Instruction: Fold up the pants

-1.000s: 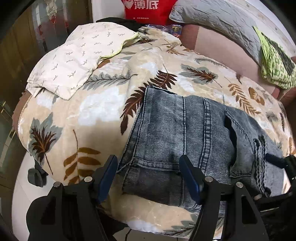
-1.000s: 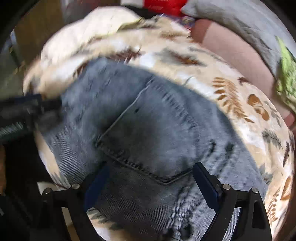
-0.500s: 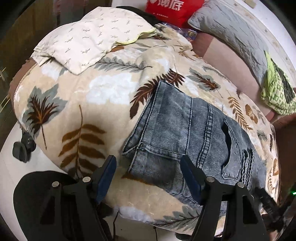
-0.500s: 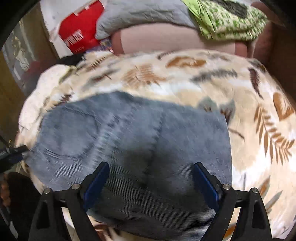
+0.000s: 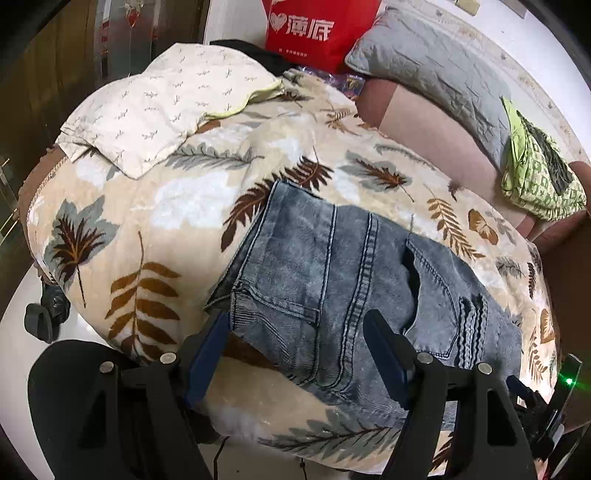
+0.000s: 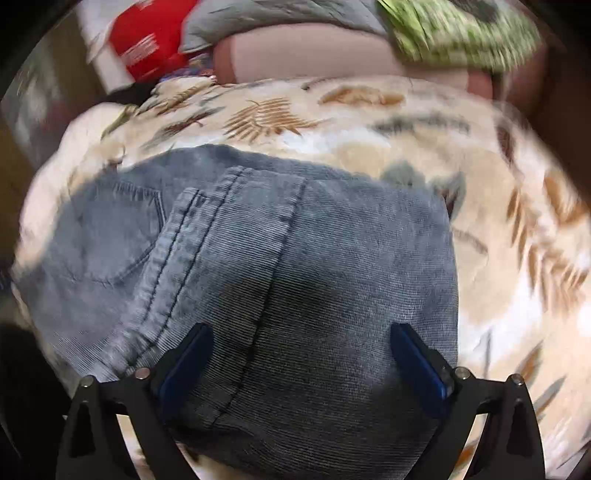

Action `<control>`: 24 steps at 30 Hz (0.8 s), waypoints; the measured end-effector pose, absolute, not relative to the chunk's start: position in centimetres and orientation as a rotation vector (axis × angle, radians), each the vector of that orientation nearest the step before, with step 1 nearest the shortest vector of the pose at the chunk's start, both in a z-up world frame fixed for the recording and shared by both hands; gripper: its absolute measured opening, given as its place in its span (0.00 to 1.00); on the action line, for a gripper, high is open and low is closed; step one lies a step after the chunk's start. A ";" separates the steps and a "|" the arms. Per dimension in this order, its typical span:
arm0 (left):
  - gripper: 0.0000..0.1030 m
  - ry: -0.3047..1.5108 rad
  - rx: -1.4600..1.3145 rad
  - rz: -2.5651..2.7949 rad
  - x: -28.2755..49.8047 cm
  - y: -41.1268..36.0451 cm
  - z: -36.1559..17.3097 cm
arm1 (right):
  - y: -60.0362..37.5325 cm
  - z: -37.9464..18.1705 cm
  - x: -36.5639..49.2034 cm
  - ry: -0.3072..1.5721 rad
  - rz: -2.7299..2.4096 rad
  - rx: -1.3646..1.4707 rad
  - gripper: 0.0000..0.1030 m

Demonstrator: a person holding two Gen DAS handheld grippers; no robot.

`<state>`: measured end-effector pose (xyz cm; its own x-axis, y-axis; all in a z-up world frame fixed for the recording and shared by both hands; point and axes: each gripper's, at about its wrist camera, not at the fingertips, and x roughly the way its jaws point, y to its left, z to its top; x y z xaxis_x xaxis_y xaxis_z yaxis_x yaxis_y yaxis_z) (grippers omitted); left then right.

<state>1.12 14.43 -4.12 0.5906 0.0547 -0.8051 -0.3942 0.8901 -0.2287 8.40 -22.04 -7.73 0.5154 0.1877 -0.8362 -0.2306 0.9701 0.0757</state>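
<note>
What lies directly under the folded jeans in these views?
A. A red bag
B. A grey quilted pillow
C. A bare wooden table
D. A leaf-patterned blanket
D: the folded jeans rest on the cream leaf-patterned blanket, which shows around them in both views; the grey pillow and red bag sit farther back.

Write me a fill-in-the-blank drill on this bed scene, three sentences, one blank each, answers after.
1. The folded jeans lie on a blanket printed with ____.
2. The bag at the head of the bed is coloured ____.
3. The left tool and the right tool hover over the jeans, and both have their jaws ____.

Answers: leaves; red; opening
</note>
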 end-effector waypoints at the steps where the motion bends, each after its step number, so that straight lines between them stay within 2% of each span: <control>1: 0.74 0.901 -0.406 0.265 1.0 14.4 -4.0 | -21.7 -7.4 8.3 0.999 0.262 -0.058 0.96; 8: 0.74 0.943 -0.415 0.229 0.6 14.1 -5.7 | -22.8 -4.6 7.6 0.919 0.238 0.041 0.96; 11: 0.74 0.967 -0.423 0.210 0.7 13.6 -6.5 | -21.7 -8.0 8.7 1.091 0.294 0.023 1.00; 13: 0.74 0.967 -0.415 0.192 0.6 13.1 -6.7 | -21.3 -7.4 8.0 1.034 0.282 -0.004 1.00; 18: 0.74 0.961 -0.430 0.201 0.0 13.2 -6.7 | -22.2 -4.6 7.9 0.928 0.330 0.130 1.00; 20: 0.74 0.966 -0.473 0.182 -0.2 13.7 -6.9 | -22.2 -4.8 8.1 0.939 0.346 0.149 1.00; 23: 0.74 0.977 -0.709 0.085 -0.3 16.0 -7.5 | -21.6 -7.7 8.9 1.087 0.376 0.171 1.00; 24: 0.74 0.970 -0.776 0.074 -0.4 16.8 -7.7 | -21.7 -7.4 8.7 1.062 0.369 0.174 1.00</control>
